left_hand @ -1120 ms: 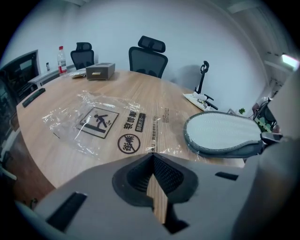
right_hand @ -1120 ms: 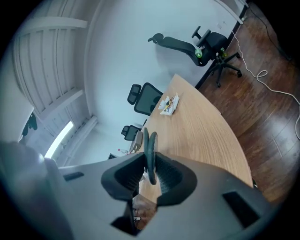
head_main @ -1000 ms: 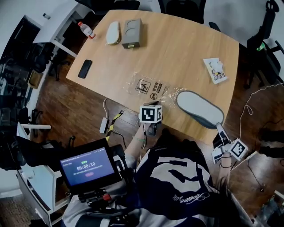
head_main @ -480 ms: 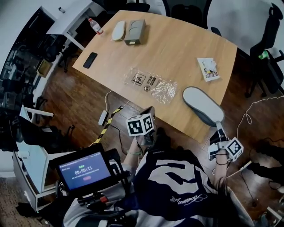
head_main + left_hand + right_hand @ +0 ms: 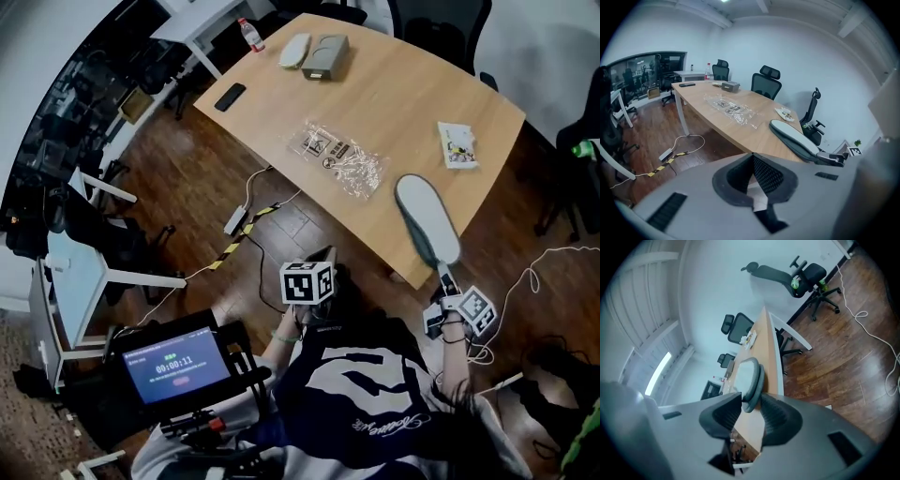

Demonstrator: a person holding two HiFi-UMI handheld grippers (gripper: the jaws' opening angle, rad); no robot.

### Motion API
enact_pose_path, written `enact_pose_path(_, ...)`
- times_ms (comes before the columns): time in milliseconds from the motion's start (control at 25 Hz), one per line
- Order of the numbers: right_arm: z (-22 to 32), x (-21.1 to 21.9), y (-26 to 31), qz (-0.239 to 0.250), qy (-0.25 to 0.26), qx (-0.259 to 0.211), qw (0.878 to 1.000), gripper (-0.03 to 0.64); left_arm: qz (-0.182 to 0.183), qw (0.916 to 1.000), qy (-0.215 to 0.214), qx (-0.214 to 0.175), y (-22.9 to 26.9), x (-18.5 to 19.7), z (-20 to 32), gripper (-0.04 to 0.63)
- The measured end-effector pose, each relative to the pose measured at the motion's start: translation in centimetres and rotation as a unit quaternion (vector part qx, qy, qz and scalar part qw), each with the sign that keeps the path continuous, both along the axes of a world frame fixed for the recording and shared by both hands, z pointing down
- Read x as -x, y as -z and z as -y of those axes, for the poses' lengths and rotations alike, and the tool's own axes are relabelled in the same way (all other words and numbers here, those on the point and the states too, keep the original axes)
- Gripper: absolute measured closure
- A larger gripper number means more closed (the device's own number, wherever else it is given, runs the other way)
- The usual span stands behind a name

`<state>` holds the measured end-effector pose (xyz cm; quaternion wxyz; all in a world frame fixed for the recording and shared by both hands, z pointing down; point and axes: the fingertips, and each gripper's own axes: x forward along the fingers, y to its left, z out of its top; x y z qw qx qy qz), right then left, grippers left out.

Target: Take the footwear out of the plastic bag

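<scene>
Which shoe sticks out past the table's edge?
The long grey slipper at the near corner; the small whitish shoe lies wholly on top, far off beside the grey box.

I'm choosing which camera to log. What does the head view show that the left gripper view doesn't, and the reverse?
Only the head view: the timer screen and the person's dark printed shirt. Only the left gripper view: the left gripper seen at its own jaws, which are together with nothing between them, and the ceiling. Both: the wooden table, the plastic bag lying flat on it, the grey slipper at its near edge, and the power strip on the floor.
</scene>
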<state>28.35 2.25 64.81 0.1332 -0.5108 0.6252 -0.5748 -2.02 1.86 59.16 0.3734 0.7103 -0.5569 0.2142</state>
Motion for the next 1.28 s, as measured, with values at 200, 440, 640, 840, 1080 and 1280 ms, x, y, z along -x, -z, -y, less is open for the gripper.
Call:
enact_pose_path(200, -1.3, 2.0, -0.1, -0.034, 0.063, 0.010, 0.997, 0.412, 0.010, 0.9998, 0.016, 0.000, 0.7, 0.6, -2.5, 0.594)
enact_pose_path(440, -3.4, 2.9, -0.2, -0.037, 0.082, -0.003, 0.996, 0.399, 0.005, 1.0000, 0.007, -0.005, 1.7, -0.1, -4.0, 0.594)
enact_pose_path(640, -6.4, 4.6, 1.6, -0.048, 0.101, -0.018, 0.994, 0.401, 0.000, 0.9994, -0.019, -0.028, 3.0, -1.4, -5.4, 0.594)
enact_pose_path(840, -8.7, 8.0, 3.4, -0.053, 0.129, -0.038, 0.989, 0.410, -0.013, 0.9975, -0.047, -0.051, 4.4, -2.3, -7.1, 0.594)
enact_pose_path(1080, -10.0, 13.9, 6.9, -0.073, 0.194, -0.111, 0.972, 0.454, -0.028, 0.9951, -0.057, -0.076, 6.0, -1.0, -9.7, 0.594)
enact_pose_path(1280, -12.9, 18.3, 10.4, -0.074, 0.200, -0.144, 0.966, 0.508, -0.043, 0.9937, -0.054, -0.088, 7.6, 1.8, -14.0, 0.594)
